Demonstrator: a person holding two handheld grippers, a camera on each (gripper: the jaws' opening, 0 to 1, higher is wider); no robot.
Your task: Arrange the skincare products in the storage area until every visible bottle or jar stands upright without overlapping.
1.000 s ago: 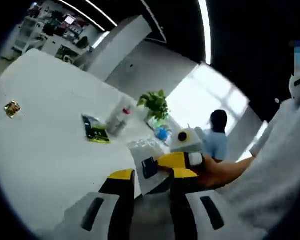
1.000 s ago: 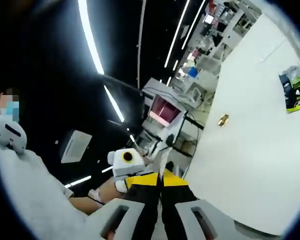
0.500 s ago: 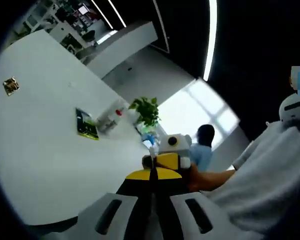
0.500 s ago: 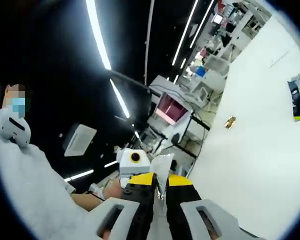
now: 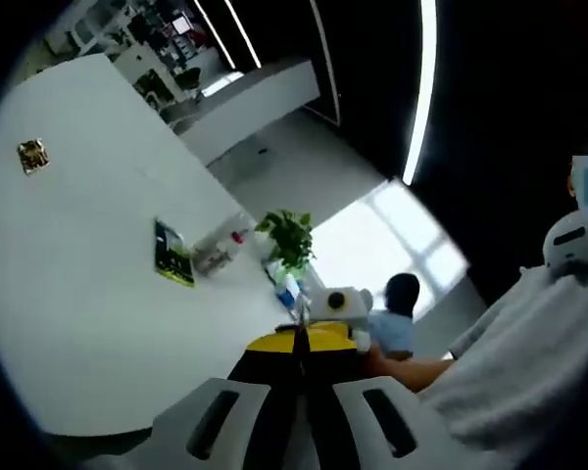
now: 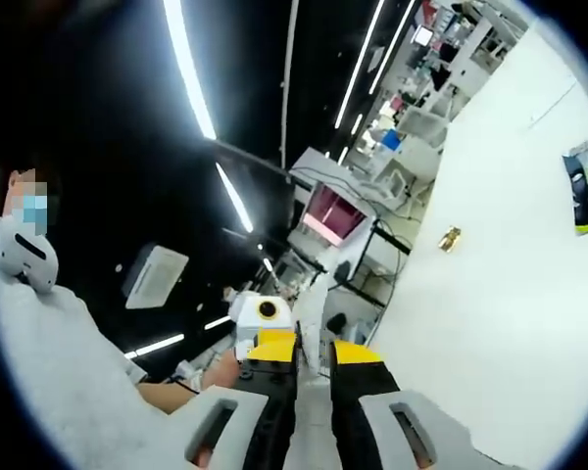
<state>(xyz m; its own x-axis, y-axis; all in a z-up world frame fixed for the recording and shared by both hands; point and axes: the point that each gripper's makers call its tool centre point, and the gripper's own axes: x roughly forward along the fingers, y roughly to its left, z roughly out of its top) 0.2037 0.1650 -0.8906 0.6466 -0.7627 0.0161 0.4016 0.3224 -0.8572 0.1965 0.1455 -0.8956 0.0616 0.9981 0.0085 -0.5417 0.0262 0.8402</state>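
White table stretched out under both tools. The left gripper had its yellow-tipped jaws pressed together, and a thin clear sheet stuck up from between them. The right gripper had its jaws a little apart, with the same kind of pale clear sheet between them; it looked pinched, though it was hard to be sure. Far off on the table lay a black and green packet, with a tipped clear bottle just beside it. A small gold thing sat well apart. A green plant stood near the far edge.
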